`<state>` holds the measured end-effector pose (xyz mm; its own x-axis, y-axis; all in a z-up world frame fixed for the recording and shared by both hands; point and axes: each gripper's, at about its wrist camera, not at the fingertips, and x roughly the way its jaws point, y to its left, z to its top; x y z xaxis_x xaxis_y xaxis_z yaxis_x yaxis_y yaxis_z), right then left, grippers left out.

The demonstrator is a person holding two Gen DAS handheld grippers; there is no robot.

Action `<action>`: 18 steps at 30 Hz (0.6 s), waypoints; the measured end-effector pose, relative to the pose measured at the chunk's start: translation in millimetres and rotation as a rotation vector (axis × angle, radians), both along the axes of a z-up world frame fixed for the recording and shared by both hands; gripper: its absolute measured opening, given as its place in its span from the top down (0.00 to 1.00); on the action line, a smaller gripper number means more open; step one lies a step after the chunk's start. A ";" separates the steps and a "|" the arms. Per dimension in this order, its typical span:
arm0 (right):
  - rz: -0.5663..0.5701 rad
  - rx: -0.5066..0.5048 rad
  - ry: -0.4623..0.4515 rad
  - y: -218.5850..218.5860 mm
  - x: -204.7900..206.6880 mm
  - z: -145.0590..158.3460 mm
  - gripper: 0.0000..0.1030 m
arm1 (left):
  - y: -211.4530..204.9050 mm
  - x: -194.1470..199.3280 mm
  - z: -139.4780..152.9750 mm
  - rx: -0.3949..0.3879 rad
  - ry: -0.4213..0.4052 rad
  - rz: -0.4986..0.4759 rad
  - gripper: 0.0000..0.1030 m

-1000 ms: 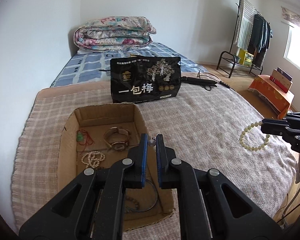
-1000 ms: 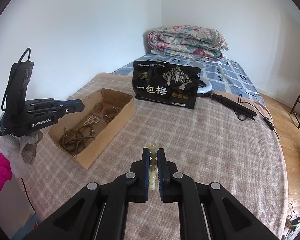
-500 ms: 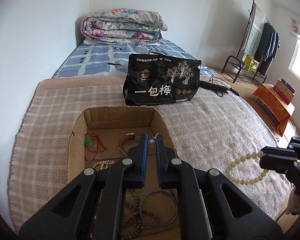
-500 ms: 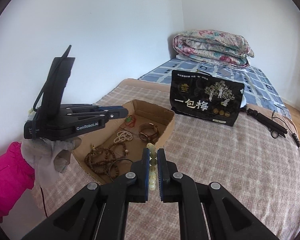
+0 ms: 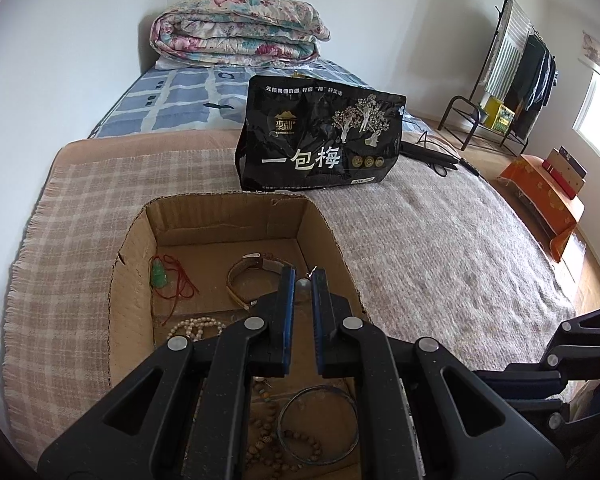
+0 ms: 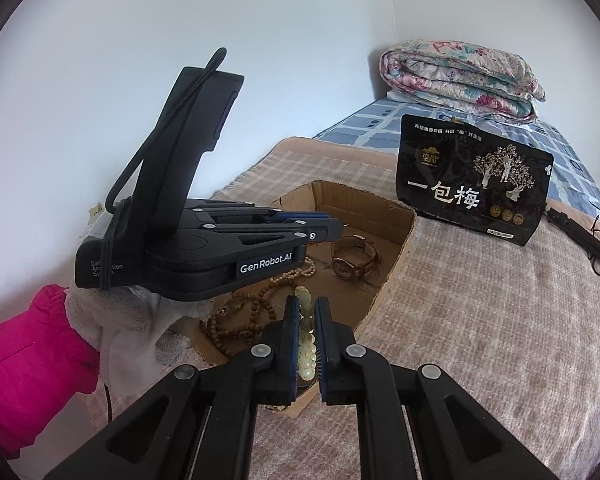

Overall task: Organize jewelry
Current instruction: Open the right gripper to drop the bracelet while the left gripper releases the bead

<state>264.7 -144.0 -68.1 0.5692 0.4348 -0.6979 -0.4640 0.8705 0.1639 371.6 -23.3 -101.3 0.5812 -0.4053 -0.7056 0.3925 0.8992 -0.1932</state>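
"一包梅" on the black pouch (image 5: 320, 140); "GenRobot.AI" on the left tool (image 6: 332, 232).

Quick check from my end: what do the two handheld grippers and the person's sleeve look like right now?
Both grippers are black plastic with silver rivets and blue finger pads. The left gripper carries white GenRobot.AI lettering, an upright black handle and a looped black cable. A white cloth glove and bright pink sleeve show.

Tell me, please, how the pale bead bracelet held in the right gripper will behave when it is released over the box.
The pale bead bracelet looks strung and floppy; it hangs between the right gripper fingers. It would probably drop in a loose heap. Its round beads may slide slightly inside the cardboard box.
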 end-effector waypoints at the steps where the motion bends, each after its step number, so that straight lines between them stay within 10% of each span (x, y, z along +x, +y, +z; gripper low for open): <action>1: 0.003 0.003 0.004 0.6 0.1 -1.3 0.94 | 0.1 0.9 -0.5 0.000 0.005 0.004 0.94; 5: -0.001 0.016 0.004 -1.3 1.1 -2.6 0.66 | 0.9 2.5 -1.9 -0.007 0.017 0.013 0.94; 18: -0.050 0.014 0.017 -22.2 -3.7 -1.7 0.66 | 3.2 -7.8 7.3 -0.004 -0.002 0.047 0.94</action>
<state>261.0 -166.1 -69.7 0.5781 0.4159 -0.7020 -0.4171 0.8901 0.1838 363.8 -20.1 -93.9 0.6008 -0.3800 -0.7033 0.3501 0.9160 -0.1959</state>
